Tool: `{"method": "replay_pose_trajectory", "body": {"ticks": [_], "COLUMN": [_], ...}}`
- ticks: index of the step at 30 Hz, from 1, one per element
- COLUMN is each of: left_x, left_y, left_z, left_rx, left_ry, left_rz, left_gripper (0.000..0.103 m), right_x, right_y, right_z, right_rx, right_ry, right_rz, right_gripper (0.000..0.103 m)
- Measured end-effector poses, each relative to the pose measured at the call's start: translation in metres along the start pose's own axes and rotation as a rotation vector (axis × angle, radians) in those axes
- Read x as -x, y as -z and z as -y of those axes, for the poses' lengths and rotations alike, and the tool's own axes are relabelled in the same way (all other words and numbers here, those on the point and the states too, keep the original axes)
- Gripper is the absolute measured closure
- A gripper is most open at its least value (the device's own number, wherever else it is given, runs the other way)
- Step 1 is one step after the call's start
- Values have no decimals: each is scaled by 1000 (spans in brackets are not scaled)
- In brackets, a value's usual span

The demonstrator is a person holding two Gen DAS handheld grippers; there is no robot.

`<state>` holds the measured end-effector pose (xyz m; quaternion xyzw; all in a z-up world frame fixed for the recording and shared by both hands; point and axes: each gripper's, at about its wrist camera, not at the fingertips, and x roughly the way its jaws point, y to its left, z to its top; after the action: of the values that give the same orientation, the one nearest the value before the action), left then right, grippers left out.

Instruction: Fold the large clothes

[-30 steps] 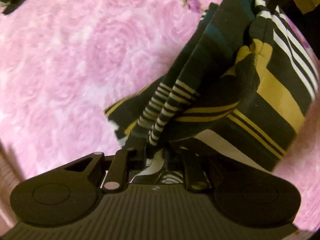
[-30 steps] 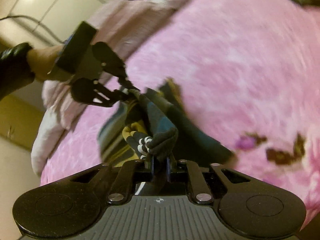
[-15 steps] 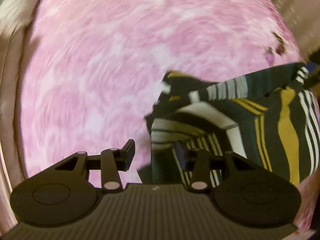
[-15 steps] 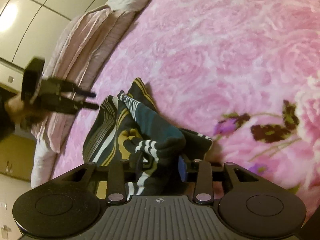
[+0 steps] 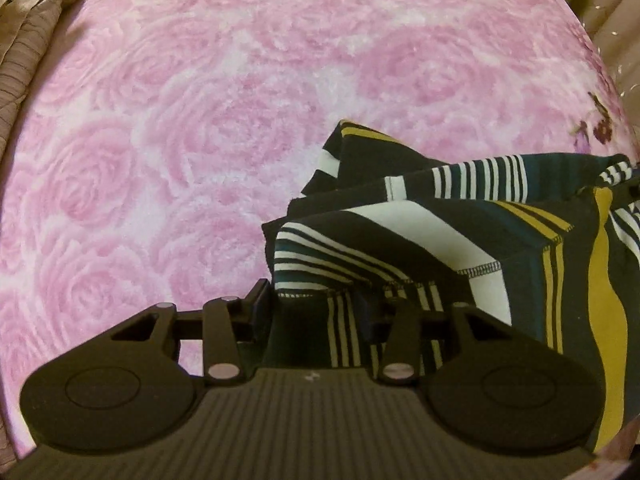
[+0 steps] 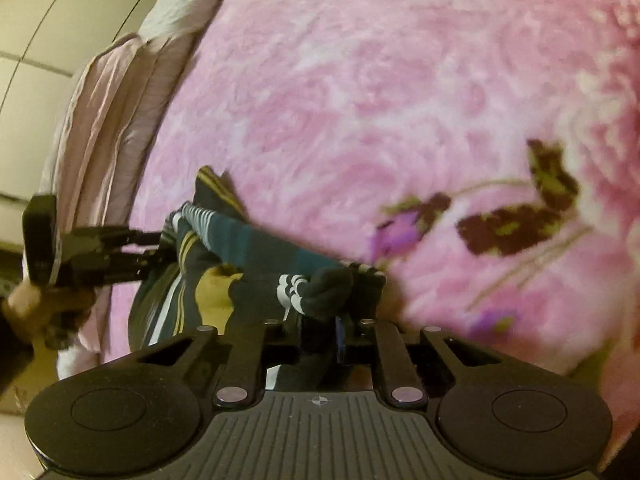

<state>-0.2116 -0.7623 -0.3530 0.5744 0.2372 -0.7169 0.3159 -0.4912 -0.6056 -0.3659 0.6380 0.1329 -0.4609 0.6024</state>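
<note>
Home bedroom: pink rose blanket [image 5: 200,120] on bed, pillow [image 6: 104,120]

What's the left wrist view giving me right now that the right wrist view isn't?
Only the left wrist view shows the garment's flat folded panel with its stitched hem, lying between the open jaws of the left gripper. Only the right wrist view shows the right gripper shut on a bunched end, the hand holding the left gripper, a pale pillow, and dark leaf prints. Both show the striped garment on the pink rose blanket.
</note>
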Motion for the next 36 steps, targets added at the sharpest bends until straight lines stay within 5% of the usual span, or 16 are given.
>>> {"method": "replay_pose_trajectory", "body": {"ticks": [3, 5, 6, 7, 14, 21, 27, 33, 36], "left_x": [11, 22, 31, 41, 91, 65, 46, 58, 72], "left_y": [6, 12, 18, 24, 91, 136, 143, 138, 138], "left_z": [-6, -10, -13, -14, 1, 38, 20, 26, 35], "left_rx": [15, 25, 28, 31, 54, 17, 75, 73, 30], "left_ry": [-15, -41, -60, -72, -77, -38, -24, -48, -91], "left_rz": [4, 5, 9, 16, 76, 92, 137, 99, 59], "left_gripper": [61, 65, 68, 68, 68, 67, 44, 48, 55], "right_x": [7, 17, 23, 30, 67, 18, -4, 2, 18], "right_y": [-3, -4, -4, -3, 52, 133, 155, 147, 151], "right_z": [-2, -6, -10, -15, -79, -119, -92, -104, -117], "right_rx": [43, 41, 48, 56, 235, 398, 525, 557, 618], "right_ry": [6, 47, 90, 120, 174, 16, 25, 95, 154], "right_rz": [-1, 11, 31, 59, 203, 14, 3, -53, -63], "right_gripper": [87, 75, 58, 56, 56, 56, 61, 60, 51]}}
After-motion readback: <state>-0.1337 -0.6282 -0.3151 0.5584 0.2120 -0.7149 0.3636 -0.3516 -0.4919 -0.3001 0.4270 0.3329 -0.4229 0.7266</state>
